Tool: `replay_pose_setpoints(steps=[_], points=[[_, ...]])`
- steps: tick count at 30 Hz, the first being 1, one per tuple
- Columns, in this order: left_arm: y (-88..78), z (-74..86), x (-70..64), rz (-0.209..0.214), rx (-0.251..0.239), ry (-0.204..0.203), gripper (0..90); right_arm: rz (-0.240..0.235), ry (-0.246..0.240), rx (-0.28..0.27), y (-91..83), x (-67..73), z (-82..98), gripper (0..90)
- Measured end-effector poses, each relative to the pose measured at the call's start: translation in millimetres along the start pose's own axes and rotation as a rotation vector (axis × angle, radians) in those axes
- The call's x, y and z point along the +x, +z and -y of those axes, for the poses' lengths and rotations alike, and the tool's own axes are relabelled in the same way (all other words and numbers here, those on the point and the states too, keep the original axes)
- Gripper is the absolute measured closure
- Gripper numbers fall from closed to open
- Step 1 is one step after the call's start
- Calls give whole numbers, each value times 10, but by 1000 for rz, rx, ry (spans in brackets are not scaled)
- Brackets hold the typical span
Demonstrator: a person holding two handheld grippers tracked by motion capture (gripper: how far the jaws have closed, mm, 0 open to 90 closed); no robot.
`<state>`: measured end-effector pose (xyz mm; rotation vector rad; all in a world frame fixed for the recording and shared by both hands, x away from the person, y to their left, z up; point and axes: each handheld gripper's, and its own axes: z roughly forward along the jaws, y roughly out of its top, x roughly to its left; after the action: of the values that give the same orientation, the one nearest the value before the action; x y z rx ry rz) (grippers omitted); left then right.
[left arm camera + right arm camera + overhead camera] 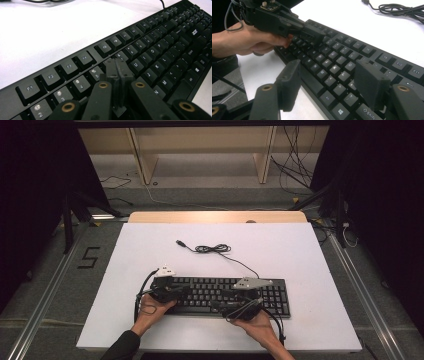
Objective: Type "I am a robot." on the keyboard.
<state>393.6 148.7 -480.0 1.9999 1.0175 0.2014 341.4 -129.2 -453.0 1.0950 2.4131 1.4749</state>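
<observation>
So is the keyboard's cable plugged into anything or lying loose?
Loose: the keyboard has its cable bunched on the white table, and the plug end lies bare there.

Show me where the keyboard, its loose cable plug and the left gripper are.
keyboard (pixel 280 296): high view, on its number pad.
cable plug (pixel 179 242): high view, on the plug's tip.
left gripper (pixel 116 71): left gripper view, between its closed fingertips.

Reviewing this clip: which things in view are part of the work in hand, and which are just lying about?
In the work:
keyboard
left gripper, jaws shut, tips over the number-row keys
right gripper, jaws open above the keyboard's lower rows

Lying about:
keyboard's coiled cable on the white table
wooden shelving behind
</observation>
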Motion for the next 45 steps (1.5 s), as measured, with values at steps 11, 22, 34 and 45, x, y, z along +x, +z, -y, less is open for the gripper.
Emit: replay_pose_setpoints(steps=[11,22,34,45], points=[[36,27,-10,5,20,5,891,6,4,-11,-41,-3,-2,372],[34,31,-48,-19,17,19,891,14,3,-8,-50,-5,7,372],[-150,-6,-34,-1,-51,-19,821,20,6,-12,-55,-22,0,372],[-339,12,-13,63,-116,-43,626,29,3,-10,-52,-37,-2,375]])
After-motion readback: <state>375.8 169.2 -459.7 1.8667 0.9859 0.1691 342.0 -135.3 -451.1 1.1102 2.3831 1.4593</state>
